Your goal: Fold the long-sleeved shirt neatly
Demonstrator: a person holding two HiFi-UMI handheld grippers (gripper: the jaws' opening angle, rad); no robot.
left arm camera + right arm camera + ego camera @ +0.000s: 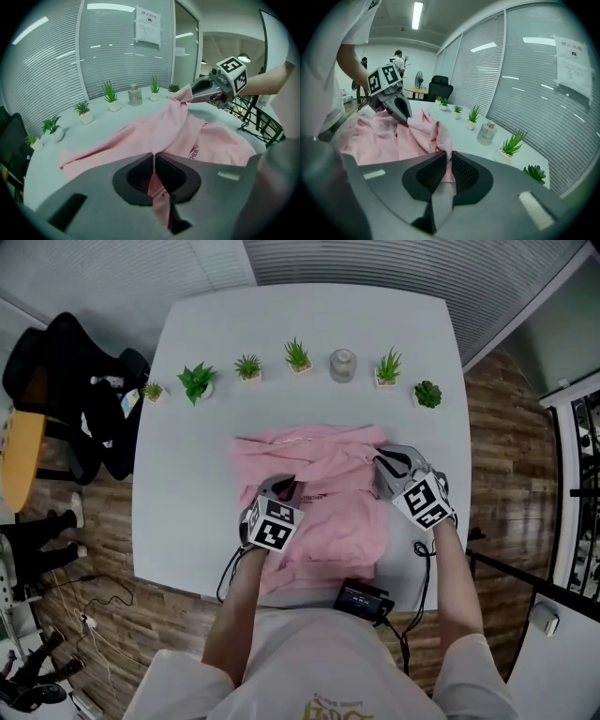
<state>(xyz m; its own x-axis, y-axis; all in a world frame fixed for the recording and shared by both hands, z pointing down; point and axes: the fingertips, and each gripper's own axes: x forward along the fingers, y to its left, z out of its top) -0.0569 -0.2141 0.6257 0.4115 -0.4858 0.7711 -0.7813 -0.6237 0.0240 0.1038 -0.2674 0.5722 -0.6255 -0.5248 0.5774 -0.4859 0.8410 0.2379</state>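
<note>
A pink long-sleeved shirt (323, 498) lies partly folded in the middle of the white table (187, 521). My left gripper (282, 487) is over the shirt's left half and is shut on a pinched fold of pink cloth (153, 180). My right gripper (385, 463) is at the shirt's upper right corner, shut on a ribbed pink edge (440, 140). In the left gripper view the right gripper (194, 92) holds a raised corner of the cloth. In the right gripper view the left gripper (399, 108) pinches the shirt further along. A stretch of cloth (176, 117) runs between the two grips.
A row of small potted plants (247, 367) and a glass bottle (343, 365) line the far side of the table. A black device (364, 597) with cables sits at the near edge. A black chair (70, 381) stands off the table's left side.
</note>
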